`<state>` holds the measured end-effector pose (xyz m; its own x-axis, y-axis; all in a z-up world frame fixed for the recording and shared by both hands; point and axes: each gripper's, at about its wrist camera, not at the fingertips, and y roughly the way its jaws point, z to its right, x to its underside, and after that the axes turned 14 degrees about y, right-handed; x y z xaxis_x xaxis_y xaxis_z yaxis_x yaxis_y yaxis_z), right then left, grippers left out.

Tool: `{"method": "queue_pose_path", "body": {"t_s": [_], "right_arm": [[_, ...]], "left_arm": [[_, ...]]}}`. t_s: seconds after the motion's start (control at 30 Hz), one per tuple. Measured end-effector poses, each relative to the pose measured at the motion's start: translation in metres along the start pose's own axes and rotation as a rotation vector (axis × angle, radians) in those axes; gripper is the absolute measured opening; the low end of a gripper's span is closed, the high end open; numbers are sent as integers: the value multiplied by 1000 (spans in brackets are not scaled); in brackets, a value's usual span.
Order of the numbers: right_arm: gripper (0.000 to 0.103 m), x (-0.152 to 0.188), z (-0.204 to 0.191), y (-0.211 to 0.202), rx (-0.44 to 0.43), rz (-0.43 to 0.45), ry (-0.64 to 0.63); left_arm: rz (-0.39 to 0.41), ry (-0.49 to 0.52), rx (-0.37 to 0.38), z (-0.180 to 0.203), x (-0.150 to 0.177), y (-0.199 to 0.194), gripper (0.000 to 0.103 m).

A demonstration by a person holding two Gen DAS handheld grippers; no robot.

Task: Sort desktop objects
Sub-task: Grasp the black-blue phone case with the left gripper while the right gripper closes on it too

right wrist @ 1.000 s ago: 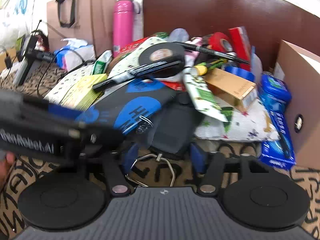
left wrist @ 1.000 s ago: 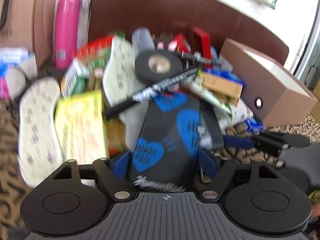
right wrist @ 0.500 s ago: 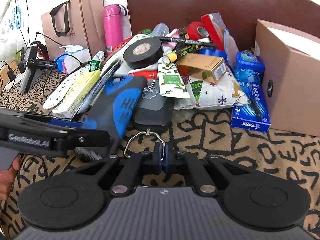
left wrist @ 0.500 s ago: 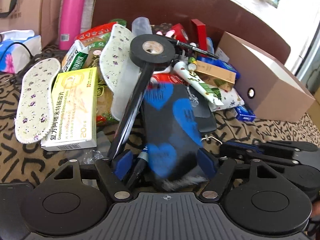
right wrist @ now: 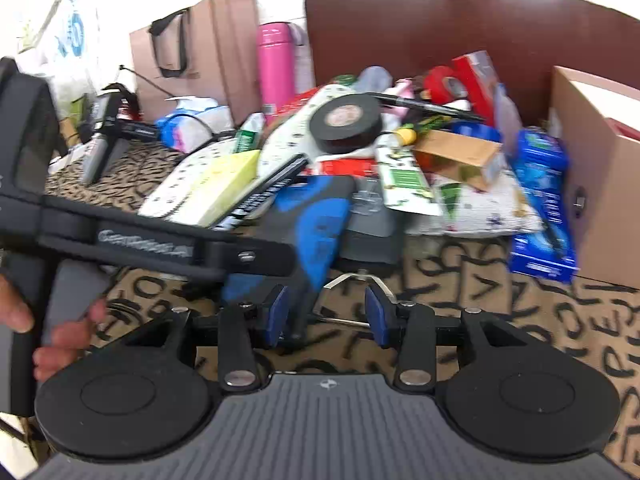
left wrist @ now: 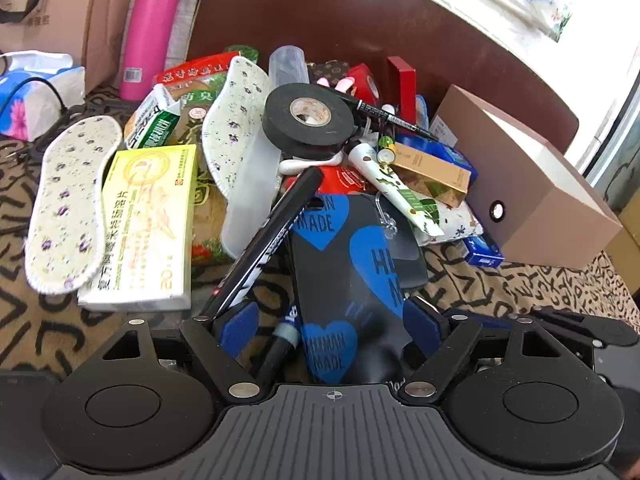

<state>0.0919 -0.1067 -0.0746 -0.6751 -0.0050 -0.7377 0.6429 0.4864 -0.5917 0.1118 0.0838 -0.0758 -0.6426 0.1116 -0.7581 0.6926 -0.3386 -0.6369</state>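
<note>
A black case with blue hearts [left wrist: 344,276] lies between the blue pads of my left gripper [left wrist: 332,320], which stands open around it. A long black marker [left wrist: 264,248] leans across the left pad. The case also shows in the right wrist view [right wrist: 316,224], with the left gripper's arm [right wrist: 168,244] in front of it. My right gripper [right wrist: 326,314] is open and empty above a metal clip [right wrist: 360,280] on the patterned cloth. A black tape roll [left wrist: 310,118] tops the pile.
A yellow medicine box [left wrist: 148,224] and white insoles [left wrist: 68,200] lie left. A brown cardboard box [left wrist: 532,196] stands right, a blue packet [right wrist: 544,216] beside it. A pink bottle [left wrist: 148,28] and paper bag [right wrist: 200,48] stand behind. A dark chair back [left wrist: 360,28] closes the rear.
My right gripper has opened from shut and moved left toward the case. The case has slid deeper between the left pads, and the marker has dropped alongside it.
</note>
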Motion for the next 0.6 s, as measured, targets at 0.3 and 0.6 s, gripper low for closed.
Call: {"method": "queue_pose_path", "body": {"t_s": [0.3, 0.6], "right_arm": [[46, -8, -4, 13, -29, -11, 6], [56, -2, 0, 7, -38, -27, 18]], "left_arm": [[-19, 16, 42, 9, -10, 10, 68], [-27, 26, 37, 22, -8, 8, 67]]}}
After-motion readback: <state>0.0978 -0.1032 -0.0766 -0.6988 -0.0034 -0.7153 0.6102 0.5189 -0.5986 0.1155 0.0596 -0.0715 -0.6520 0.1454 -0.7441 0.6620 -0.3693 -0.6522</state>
